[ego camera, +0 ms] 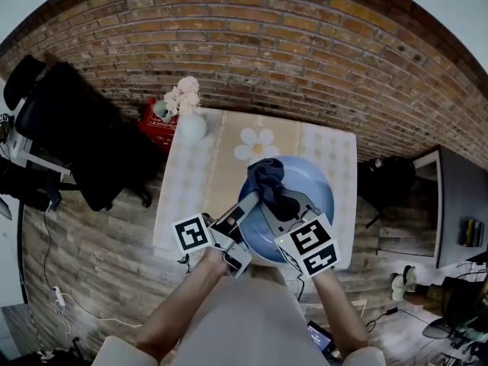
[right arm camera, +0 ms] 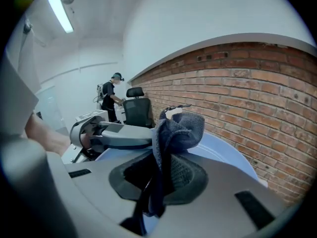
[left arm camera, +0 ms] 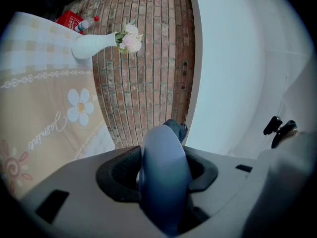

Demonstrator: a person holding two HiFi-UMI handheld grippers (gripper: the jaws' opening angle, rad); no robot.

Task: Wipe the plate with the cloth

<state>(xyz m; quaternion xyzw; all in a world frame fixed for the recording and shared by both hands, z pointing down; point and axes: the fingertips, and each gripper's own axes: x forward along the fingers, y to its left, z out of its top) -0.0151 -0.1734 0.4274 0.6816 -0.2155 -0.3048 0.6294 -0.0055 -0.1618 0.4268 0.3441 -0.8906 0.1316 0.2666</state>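
A person seen from above holds a claw in each hand over a counter (ego camera: 200, 175) with a flowered tablecloth. The left claw (left arm camera: 162, 175) is clenched on the near left rim of a blue plate (ego camera: 311, 183), which shows edge-on between its jaws. The plate appears raised over the counter's near right part; whether it touches the counter cannot be told. The right claw (right arm camera: 161, 180) pinches a dark blue cloth (right arm camera: 181, 128), bunched up and resting on the plate's near left side, just beside the left claw. A white vase (ego camera: 191, 125) of flowers stands well beyond the plate, to its left. Likely risks: wiping pressure could twist the plate in its one-edge grip so it slips or drops, and the bunched cloth could drag out of its narrow pinch
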